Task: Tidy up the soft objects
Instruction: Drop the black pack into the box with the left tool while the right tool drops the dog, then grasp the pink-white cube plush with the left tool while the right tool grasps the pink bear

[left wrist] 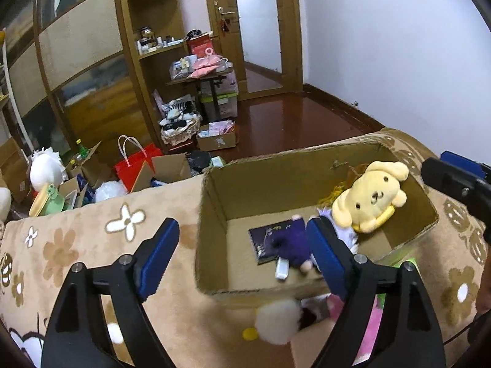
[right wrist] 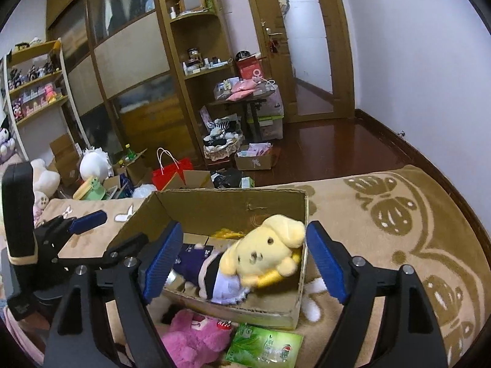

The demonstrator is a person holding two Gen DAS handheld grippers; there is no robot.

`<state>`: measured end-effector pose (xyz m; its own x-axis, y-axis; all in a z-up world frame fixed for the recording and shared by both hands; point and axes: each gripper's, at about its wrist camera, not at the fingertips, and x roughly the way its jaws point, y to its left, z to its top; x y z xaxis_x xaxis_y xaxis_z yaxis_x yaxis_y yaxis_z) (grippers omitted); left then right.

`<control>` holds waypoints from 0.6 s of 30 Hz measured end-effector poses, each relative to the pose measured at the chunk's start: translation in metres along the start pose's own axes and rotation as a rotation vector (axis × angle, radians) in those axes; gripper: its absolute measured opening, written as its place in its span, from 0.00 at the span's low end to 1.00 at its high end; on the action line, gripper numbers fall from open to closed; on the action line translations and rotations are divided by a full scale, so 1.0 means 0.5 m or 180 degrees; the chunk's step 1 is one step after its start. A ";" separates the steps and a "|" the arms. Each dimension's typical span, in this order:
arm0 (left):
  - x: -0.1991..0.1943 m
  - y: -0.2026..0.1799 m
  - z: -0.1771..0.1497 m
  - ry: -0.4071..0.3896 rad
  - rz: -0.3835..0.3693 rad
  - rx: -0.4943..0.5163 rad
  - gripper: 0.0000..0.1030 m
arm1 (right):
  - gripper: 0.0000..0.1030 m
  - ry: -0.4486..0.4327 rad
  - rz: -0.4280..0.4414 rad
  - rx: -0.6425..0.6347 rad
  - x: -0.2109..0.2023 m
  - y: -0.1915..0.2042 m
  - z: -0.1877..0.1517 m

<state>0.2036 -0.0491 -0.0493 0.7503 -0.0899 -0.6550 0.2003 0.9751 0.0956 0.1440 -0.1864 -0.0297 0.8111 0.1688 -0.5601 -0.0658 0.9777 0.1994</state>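
Observation:
An open cardboard box [left wrist: 211, 214] [right wrist: 302, 214] sits on a tan flowered blanket. Inside lie a yellow dog plush [left wrist: 373, 196] [right wrist: 267, 251], a purple-dressed doll [left wrist: 291, 242] [right wrist: 196, 260] and a dark booklet [left wrist: 264, 243]. My left gripper [left wrist: 245, 257] is open and empty above the box's near left corner. My right gripper [right wrist: 242, 260] is open and empty just above the yellow plush. A pink plush [right wrist: 193, 337] [left wrist: 371, 331] and a white pompom toy [left wrist: 277, 322] lie on the blanket in front of the box.
A green packet [right wrist: 264, 346] lies beside the pink plush. The blanket [left wrist: 92, 245] [right wrist: 399, 230] covers a bed. Beyond it the floor holds a red bag [left wrist: 138, 165], cardboard boxes, a basket [right wrist: 222, 147] and plush toys. Shelves and a door stand behind.

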 end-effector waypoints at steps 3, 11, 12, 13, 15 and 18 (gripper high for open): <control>-0.012 0.012 -0.008 0.0036 0.0027 -0.0054 0.86 | 0.90 0.0032 -0.0010 0.0033 -0.012 -0.002 -0.007; -0.055 0.032 -0.036 0.0148 0.0074 -0.0152 0.93 | 0.99 0.0065 -0.0063 0.0050 -0.054 0.004 -0.025; -0.061 0.034 -0.041 0.0166 0.0076 -0.0162 0.93 | 0.99 0.0059 -0.0065 0.0051 -0.062 0.006 -0.029; -0.066 0.034 -0.044 0.0177 0.0081 -0.0162 0.93 | 0.99 0.0062 -0.0068 0.0048 -0.068 0.006 -0.035; -0.080 0.035 -0.053 0.0202 0.0098 -0.0148 0.93 | 0.99 0.0071 -0.0073 0.0058 -0.079 0.008 -0.042; -0.101 0.034 -0.065 0.0242 0.0117 -0.0117 0.93 | 1.00 0.0104 -0.0051 0.0079 -0.090 0.013 -0.053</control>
<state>0.1485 -0.0212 -0.0388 0.7064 -0.0397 -0.7067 0.1494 0.9843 0.0940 0.0916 -0.1843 -0.0244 0.7924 0.1575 -0.5894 -0.0381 0.9770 0.2098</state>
